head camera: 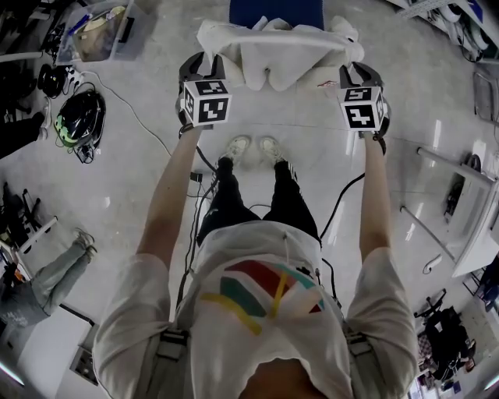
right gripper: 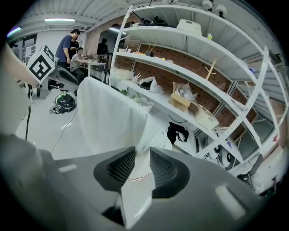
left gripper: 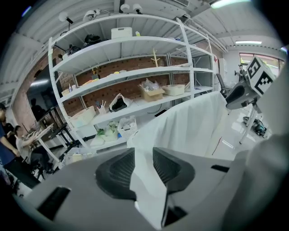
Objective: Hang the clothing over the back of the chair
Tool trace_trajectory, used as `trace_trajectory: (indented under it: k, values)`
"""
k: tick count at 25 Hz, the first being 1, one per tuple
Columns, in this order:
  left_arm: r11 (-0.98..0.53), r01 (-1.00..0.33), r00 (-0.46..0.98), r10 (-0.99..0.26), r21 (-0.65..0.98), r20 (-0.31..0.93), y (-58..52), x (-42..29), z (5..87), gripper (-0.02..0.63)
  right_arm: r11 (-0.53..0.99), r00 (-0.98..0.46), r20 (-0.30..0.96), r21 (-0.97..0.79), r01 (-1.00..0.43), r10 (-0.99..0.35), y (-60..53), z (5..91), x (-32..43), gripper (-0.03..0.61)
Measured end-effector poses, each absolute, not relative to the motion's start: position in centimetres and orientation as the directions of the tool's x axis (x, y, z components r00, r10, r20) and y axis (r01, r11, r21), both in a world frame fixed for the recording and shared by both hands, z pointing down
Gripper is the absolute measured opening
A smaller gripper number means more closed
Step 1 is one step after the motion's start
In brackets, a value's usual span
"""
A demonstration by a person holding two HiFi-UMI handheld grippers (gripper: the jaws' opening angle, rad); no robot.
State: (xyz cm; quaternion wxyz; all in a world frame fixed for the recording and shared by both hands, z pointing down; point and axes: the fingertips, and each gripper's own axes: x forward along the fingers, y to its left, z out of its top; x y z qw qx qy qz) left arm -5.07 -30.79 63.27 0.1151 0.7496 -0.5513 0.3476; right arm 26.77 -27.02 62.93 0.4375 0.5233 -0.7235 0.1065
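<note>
A white garment is held up and spread between my two grippers, above the floor in the head view. My left gripper is shut on its left edge, with white cloth pinched between the ribbed pads. Its right edge is clamped the same way in my right gripper, where cloth runs up from the pads. A blue chair shows at the top edge, just beyond the garment and mostly hidden by it. Each gripper view shows the garment stretching towards the other gripper.
White shelving with boxes and bags stands ahead in both gripper views. On the floor lie a helmet, a cable and a plastic bin at left. Metal table legs stand at right. People are at the far left.
</note>
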Motion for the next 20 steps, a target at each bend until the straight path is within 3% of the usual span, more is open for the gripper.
trace_trajectory:
  k: [7,10,16,20]
  values:
    - [-0.360,-0.909,0.158,-0.762,-0.209,0.627,-30.9,-5.6,61.8,0.110,0.371,-0.038,0.719,0.312,-0.874,-0.694,-26.6,61.6,27.0,0.097]
    - [-0.356,-0.911,0.159,-0.768,-0.208,0.620,-31.0,-5.8,60.8,0.110,0.328,-0.021,0.688,0.319,-0.889,-0.726,-27.0,59.8,27.3,0.043]
    - [-0.361,-0.908,0.198,-0.815,-0.211,0.544,-32.6,-4.8,56.0,0.109,0.285,-0.007,0.595,0.374,-0.882,-0.804,-29.0,53.8,27.4,0.040]
    - [-0.363,-0.901,0.230,-0.864,-0.237,0.449,-34.4,-3.6,50.7,0.052,0.241,-0.004,0.501,0.408,-0.881,-0.865,-30.5,48.4,27.0,0.040]
